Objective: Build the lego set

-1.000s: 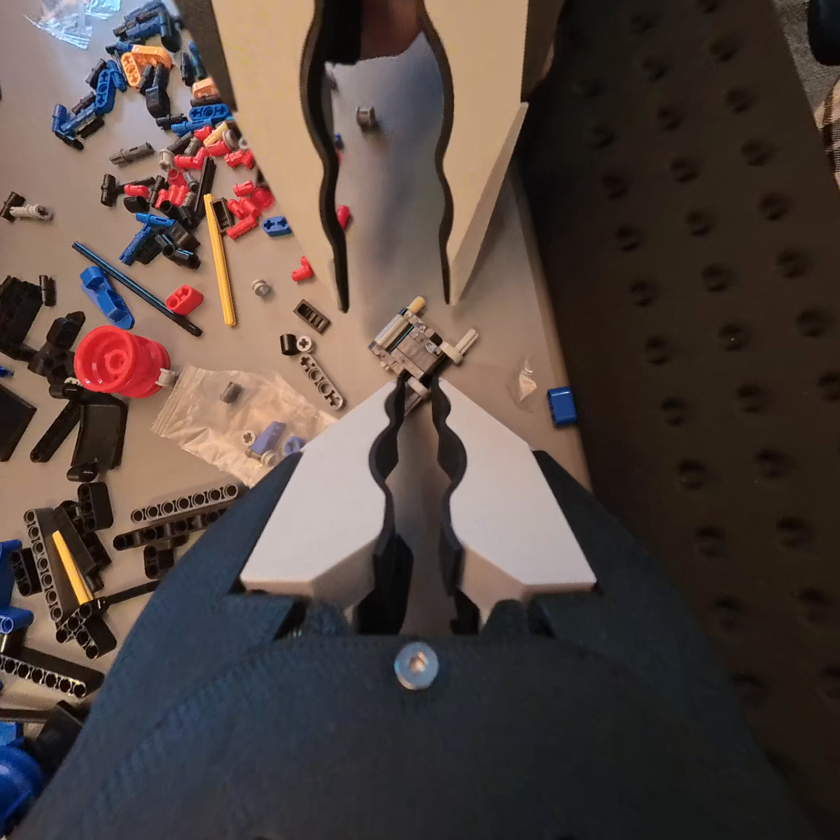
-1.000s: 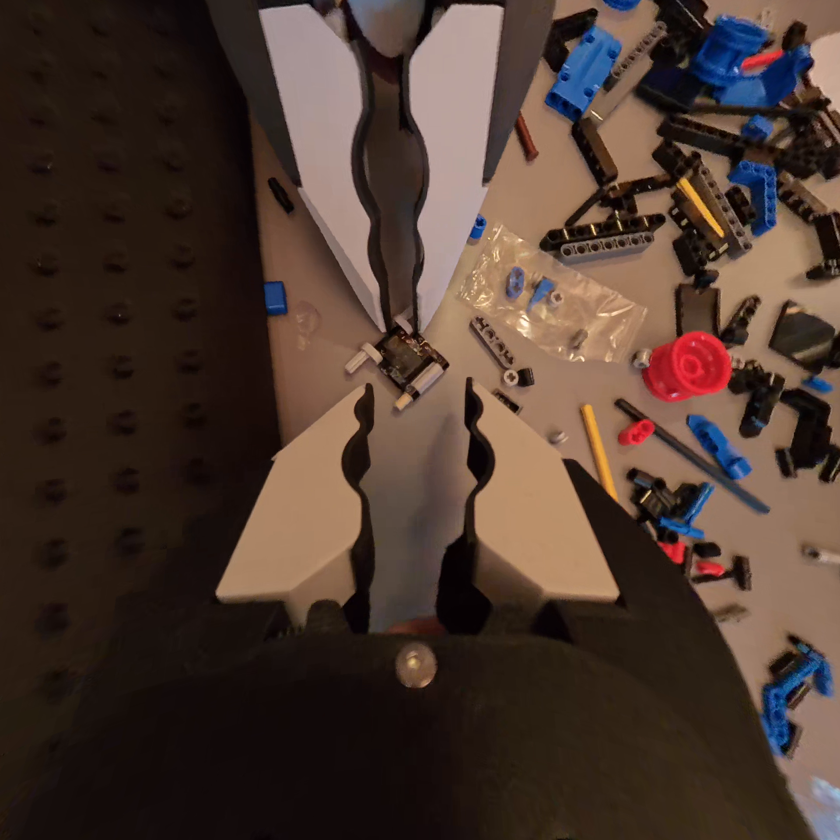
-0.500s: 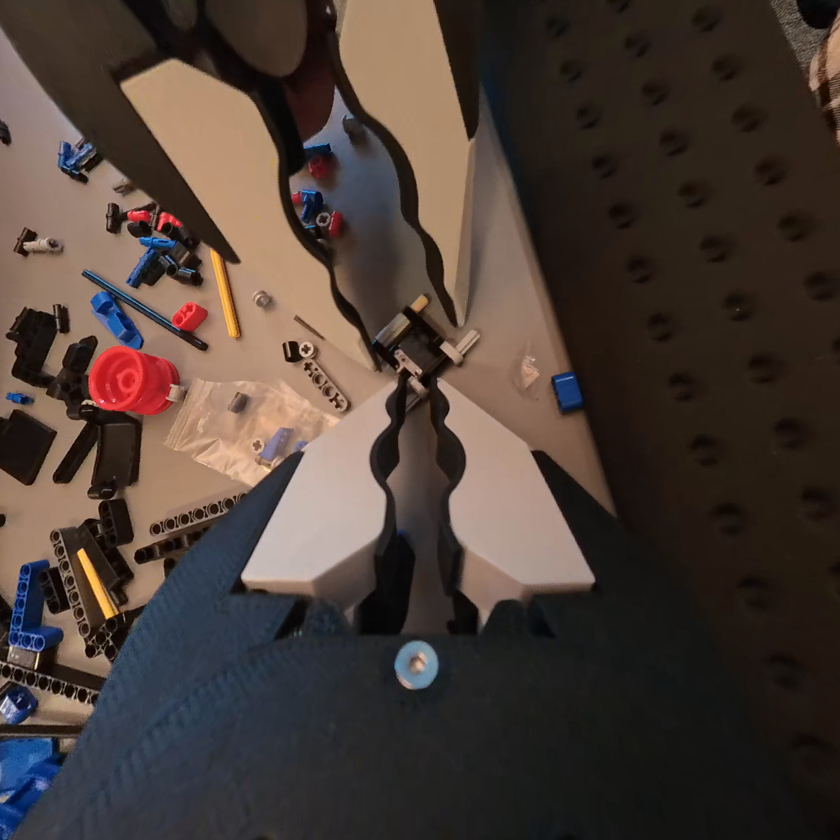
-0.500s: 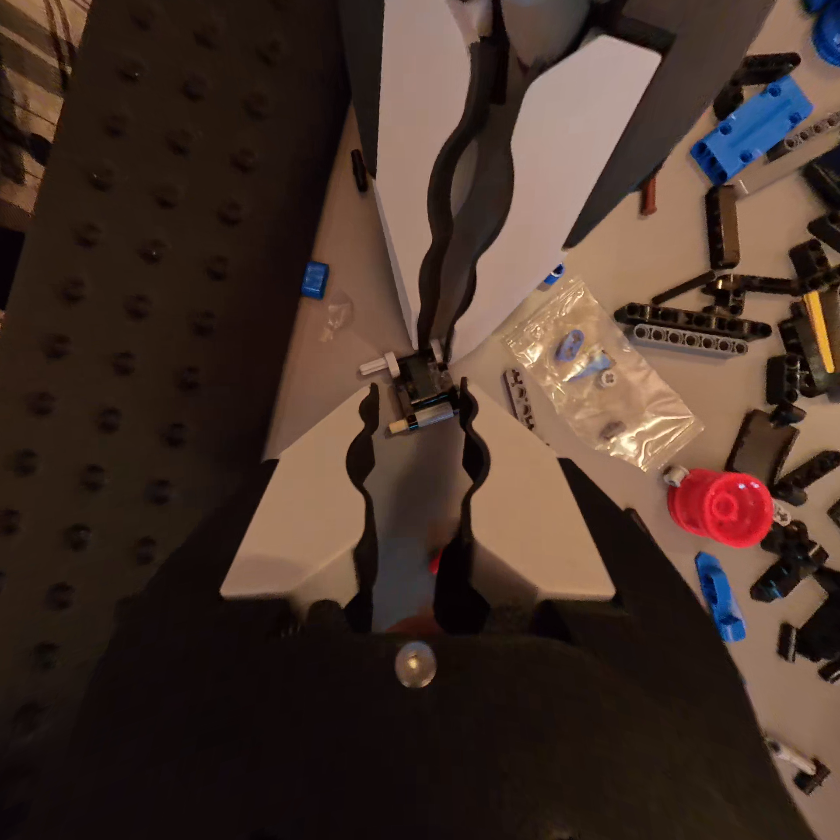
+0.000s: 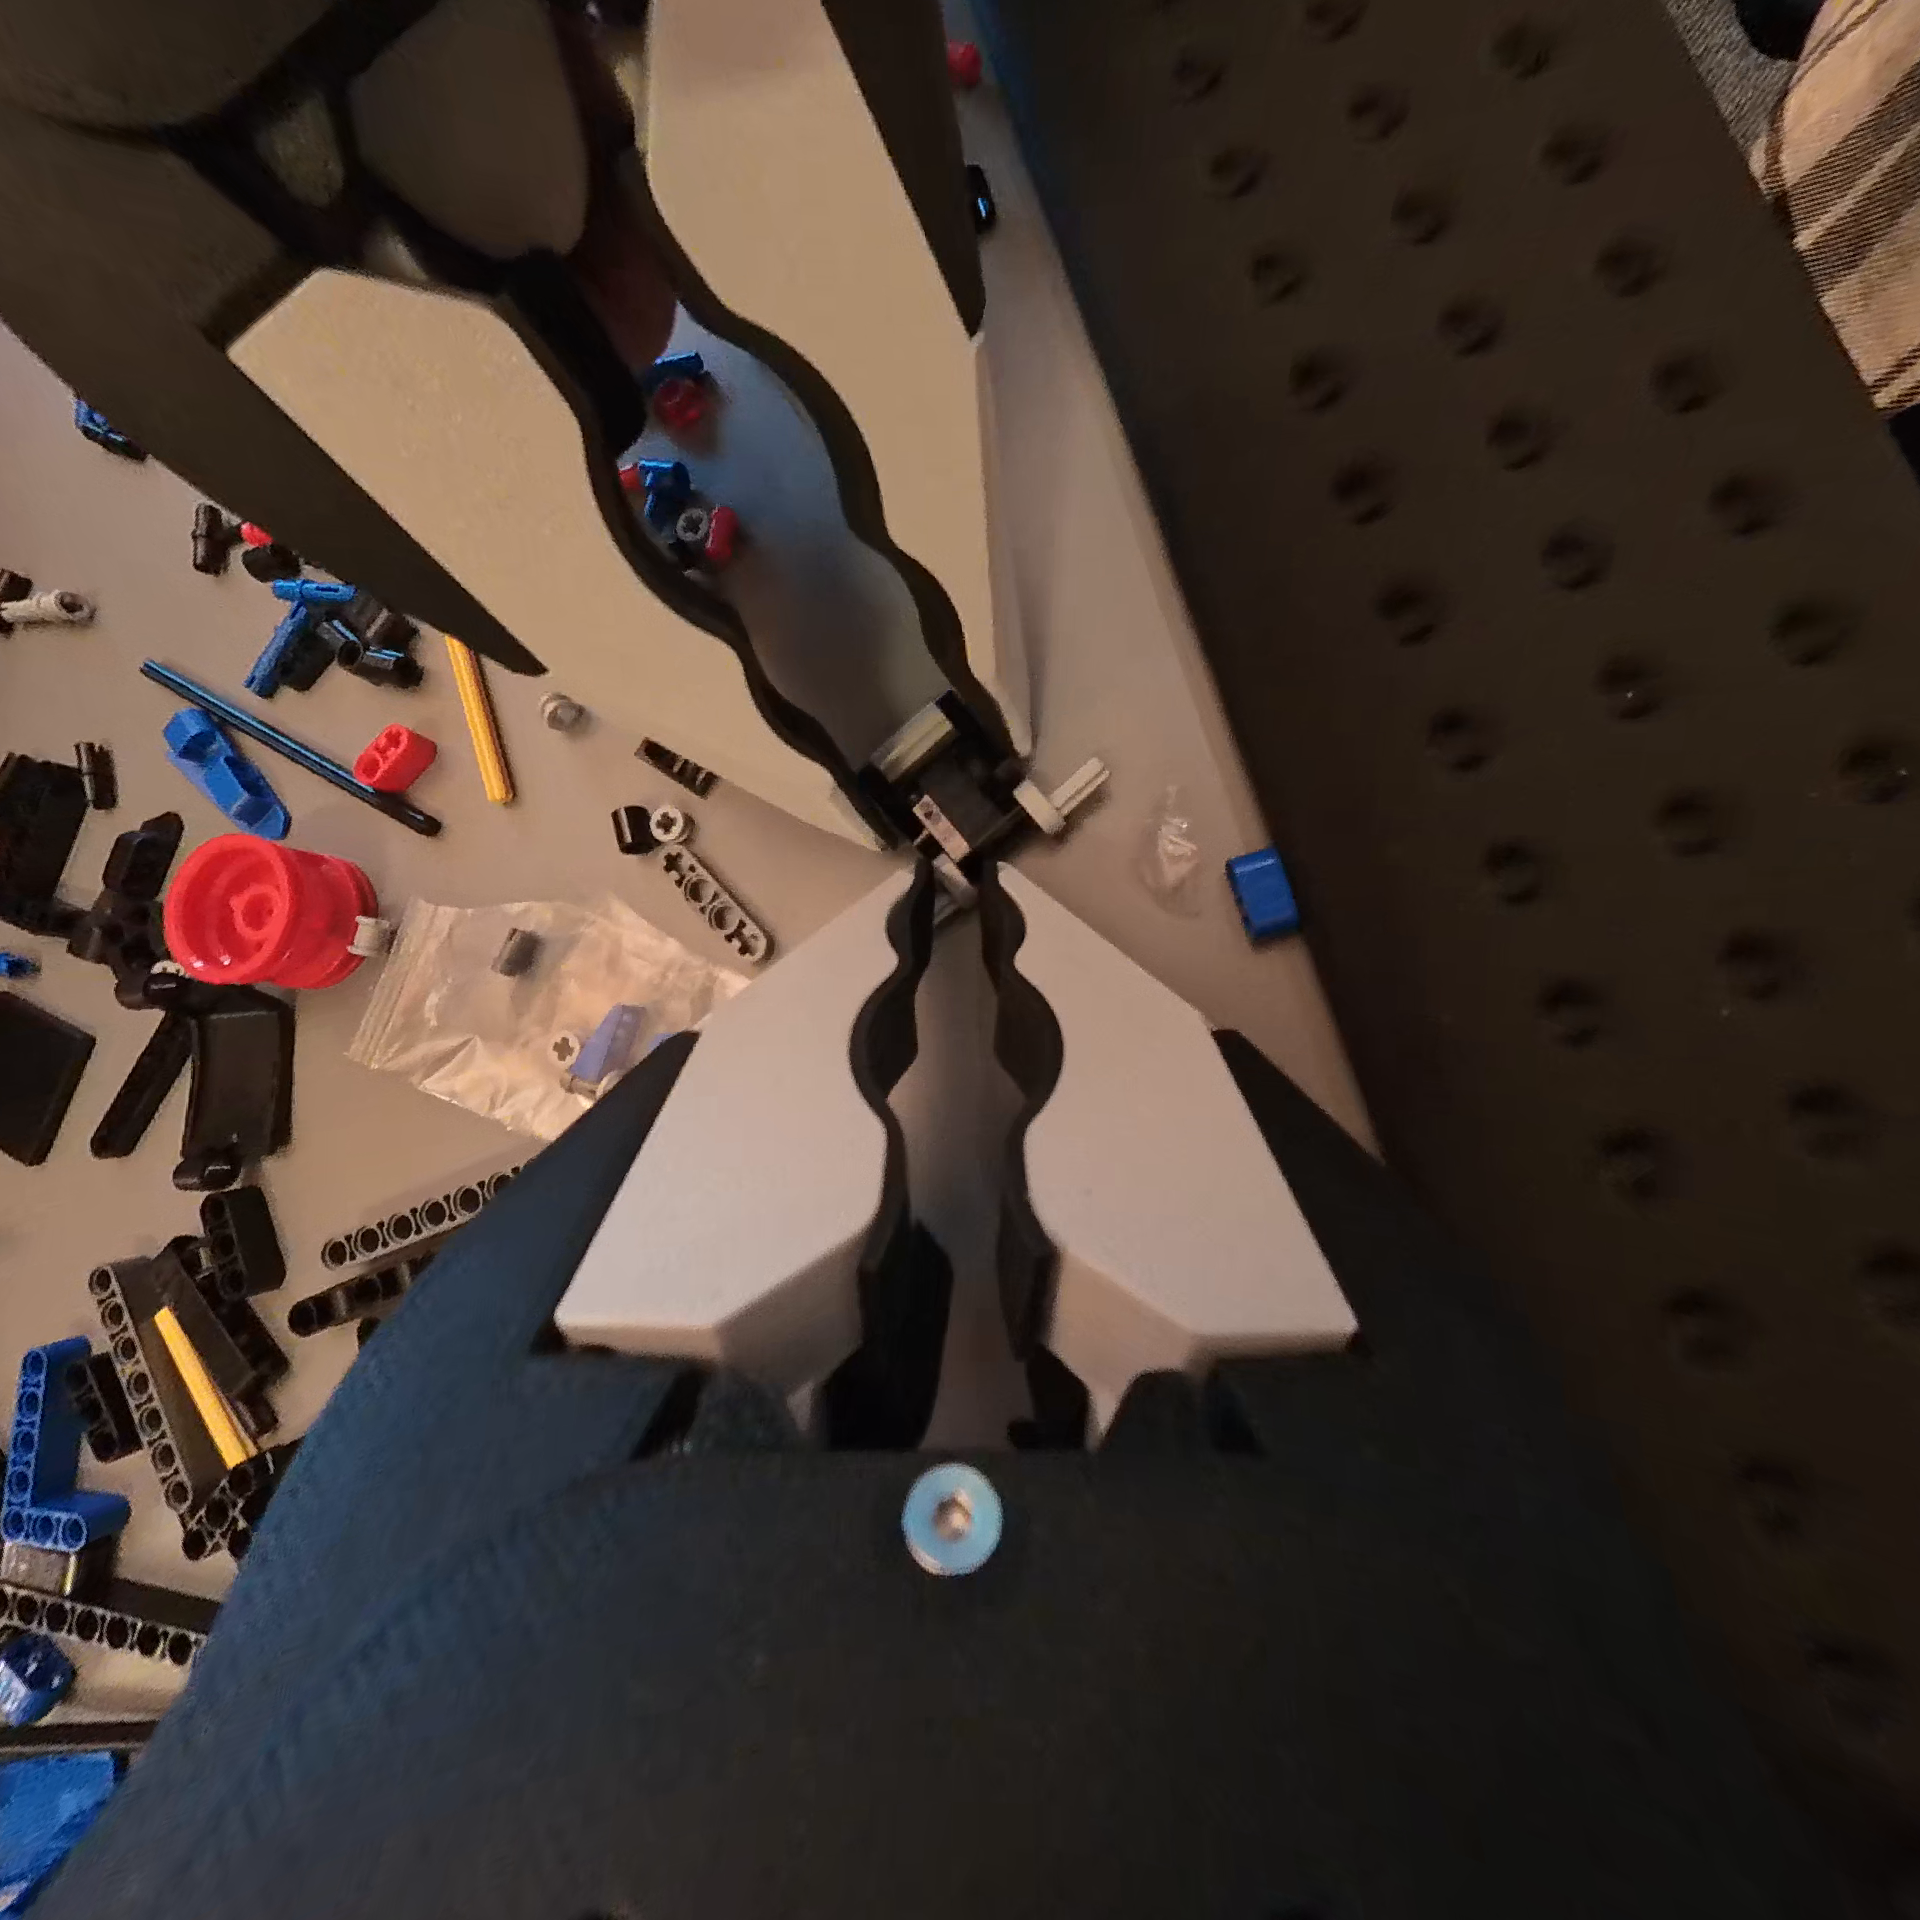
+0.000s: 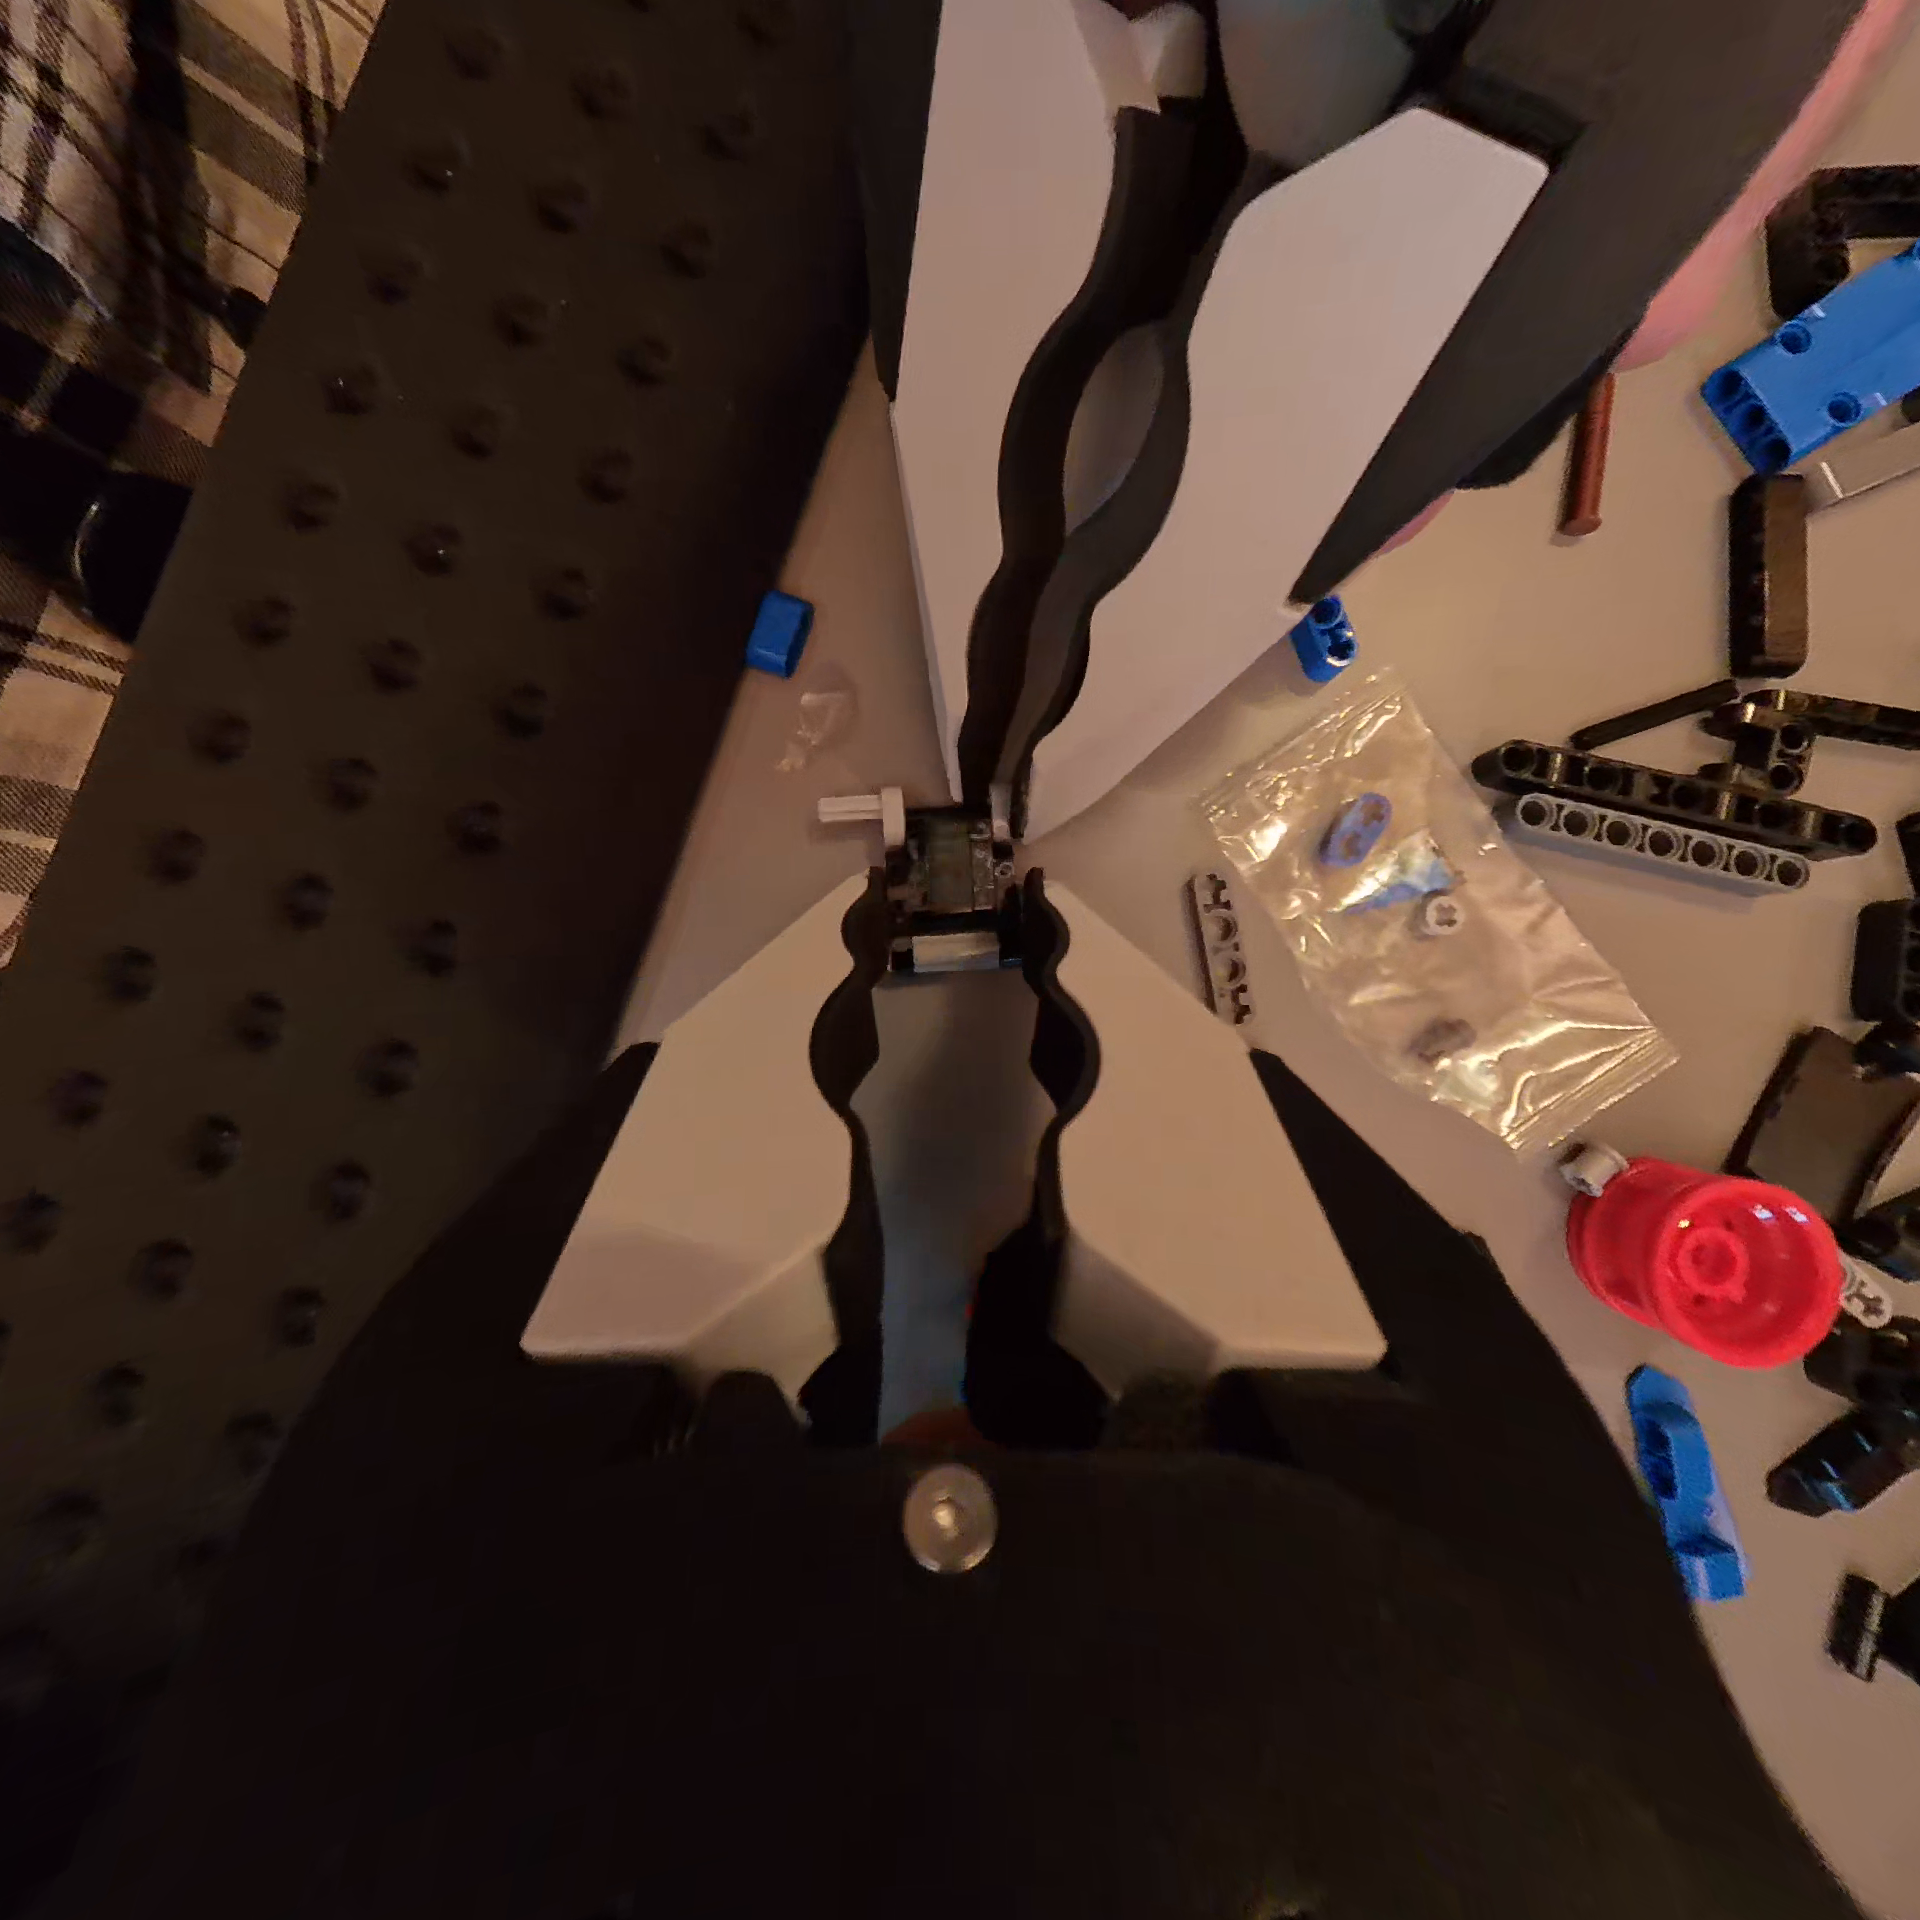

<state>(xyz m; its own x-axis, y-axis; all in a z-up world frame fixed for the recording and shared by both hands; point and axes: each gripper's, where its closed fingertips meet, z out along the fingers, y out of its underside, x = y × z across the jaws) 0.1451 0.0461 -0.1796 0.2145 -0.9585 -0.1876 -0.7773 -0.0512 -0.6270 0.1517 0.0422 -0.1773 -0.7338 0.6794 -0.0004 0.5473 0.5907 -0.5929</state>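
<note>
A small black and grey lego assembly (image 5: 961,805) with a white axle pin sticking out sits just above the grey table, near the edge of a black studded mat. My left gripper (image 5: 956,883) is shut on a light grey peg at the assembly's near end. My right gripper (image 6: 951,914) is shut on the assembly (image 6: 940,868), one finger on each side. Each gripper shows in the other's view, coming from the top: the right gripper (image 5: 935,774) in the left wrist view, the left gripper (image 6: 997,805) in the right wrist view.
A black studded mat (image 5: 1558,727) borders the table on one side. A small blue tile (image 5: 1262,894) lies by its edge. A red wheel hub (image 5: 260,925), a clear bag of small parts (image 5: 520,997) and many loose black, blue and red pieces lie on the other side. My two grippers' fingertips are within a few centimetres of each other. From either gripper's tips it is about 5 cm to the small blue tile (image 5: 1262,894). Look for it in the right wrist view (image 6: 793,654) too.
My right gripper has moved in toward the assembly, turned, and closed its fingers on it. My left gripper has kept its hold on the assembly throughout.
</note>
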